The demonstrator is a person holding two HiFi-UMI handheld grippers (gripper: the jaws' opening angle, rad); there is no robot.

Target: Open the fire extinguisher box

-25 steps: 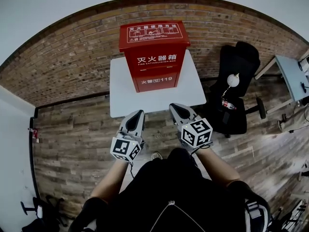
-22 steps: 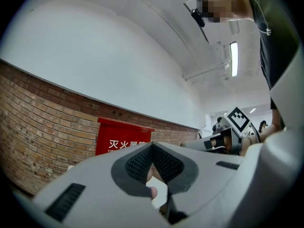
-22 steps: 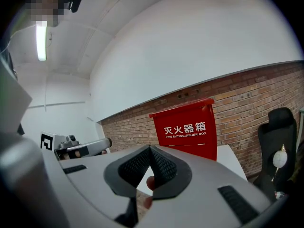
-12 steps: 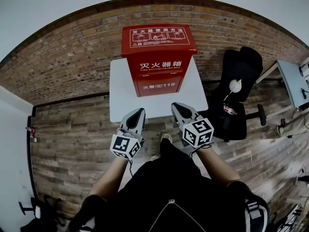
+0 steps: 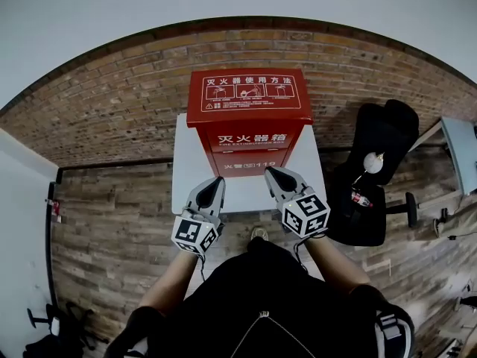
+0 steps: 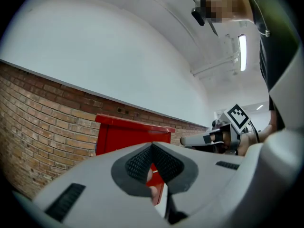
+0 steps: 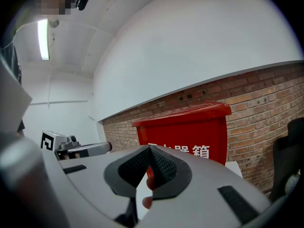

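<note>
A red fire extinguisher box (image 5: 250, 121) with white lettering stands on a white table (image 5: 188, 171) against the brick wall, its lid down. My left gripper (image 5: 216, 182) is shut and empty, hovering over the table's front left, short of the box. My right gripper (image 5: 272, 173) is also shut and empty, its tips just in front of the box's lower front panel. In the left gripper view the box (image 6: 124, 137) rises beyond the closed jaws, with the right gripper (image 6: 186, 140) at the right. The right gripper view shows the box (image 7: 187, 132) close ahead.
A black office chair (image 5: 376, 171) with a bottle on it stands right of the table. A grey desk corner (image 5: 462, 142) is at the far right. The brick wall (image 5: 112, 95) runs behind the box, over a wood plank floor (image 5: 104, 222).
The box and table have come nearer and lower in the head view. Both grippers moved forward over the table's front edge toward the box, still shut.
</note>
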